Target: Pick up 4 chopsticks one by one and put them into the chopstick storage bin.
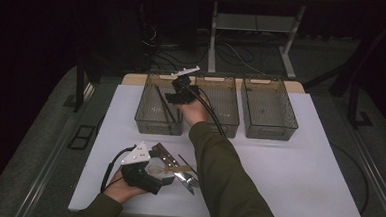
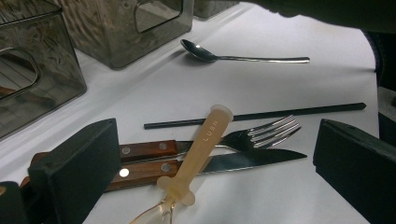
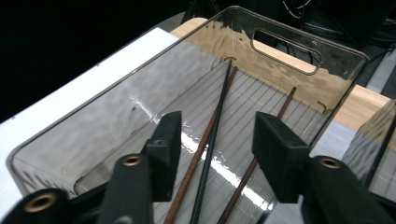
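A white bench (image 1: 288, 168) carries 3 clear bins along its far edge: left bin (image 1: 148, 121), middle bin (image 1: 226, 112), right bin (image 1: 270, 127). Near the front lie a spoon (image 2: 243, 57), a black chopstick (image 2: 261, 114), a fork (image 2: 261, 133) and a knife (image 2: 243, 161).

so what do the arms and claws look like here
Both arms wear dark olive long sleeves. Each hand holds a black claw: the left claw and the right claw each carry a pale grey three-cornered plate on top and trail a black cable. The fingers are blocky black pads, with brass-coloured rivets behind.
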`<state>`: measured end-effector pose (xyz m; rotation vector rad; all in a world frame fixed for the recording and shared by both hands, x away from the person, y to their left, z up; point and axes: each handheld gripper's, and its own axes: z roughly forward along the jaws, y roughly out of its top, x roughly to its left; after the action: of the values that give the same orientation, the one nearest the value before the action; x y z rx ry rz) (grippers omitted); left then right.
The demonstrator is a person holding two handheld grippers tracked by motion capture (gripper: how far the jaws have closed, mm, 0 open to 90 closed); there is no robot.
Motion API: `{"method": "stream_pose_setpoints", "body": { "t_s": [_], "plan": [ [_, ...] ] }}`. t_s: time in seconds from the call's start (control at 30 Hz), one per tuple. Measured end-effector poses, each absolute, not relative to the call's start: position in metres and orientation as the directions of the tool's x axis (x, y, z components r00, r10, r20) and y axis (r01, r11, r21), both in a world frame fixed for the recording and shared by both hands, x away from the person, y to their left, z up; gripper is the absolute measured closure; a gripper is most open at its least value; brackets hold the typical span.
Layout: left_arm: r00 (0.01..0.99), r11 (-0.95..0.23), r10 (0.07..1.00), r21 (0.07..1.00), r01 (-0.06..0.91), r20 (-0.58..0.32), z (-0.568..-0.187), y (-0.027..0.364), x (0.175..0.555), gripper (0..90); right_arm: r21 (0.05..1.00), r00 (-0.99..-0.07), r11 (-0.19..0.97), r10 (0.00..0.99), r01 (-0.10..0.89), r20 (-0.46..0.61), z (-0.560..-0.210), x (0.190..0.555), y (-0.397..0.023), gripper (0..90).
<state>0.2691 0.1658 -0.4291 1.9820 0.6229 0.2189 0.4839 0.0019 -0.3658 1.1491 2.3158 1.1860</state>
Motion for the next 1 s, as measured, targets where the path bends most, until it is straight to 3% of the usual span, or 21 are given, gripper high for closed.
{"method": "stream_pose_setpoints", "body": {
  "t_s": [0.43,1.0],
  "plan": [
    [0.852,-0.371,0.514,0.87,0.324,-0.099,-0.429,0.166,0.269,0.0,0.806,-0.712,0.338,0.688,0.486,0.141,-0.352,0.454,-0.034,35.0],
    [0.845,-0.36,0.521,0.867,0.344,-0.118,-0.431,0.164,0.269,0.0,0.822,-0.757,0.343,0.635,0.455,0.154,-0.356,0.404,-0.108,30.9]
  ]
}}
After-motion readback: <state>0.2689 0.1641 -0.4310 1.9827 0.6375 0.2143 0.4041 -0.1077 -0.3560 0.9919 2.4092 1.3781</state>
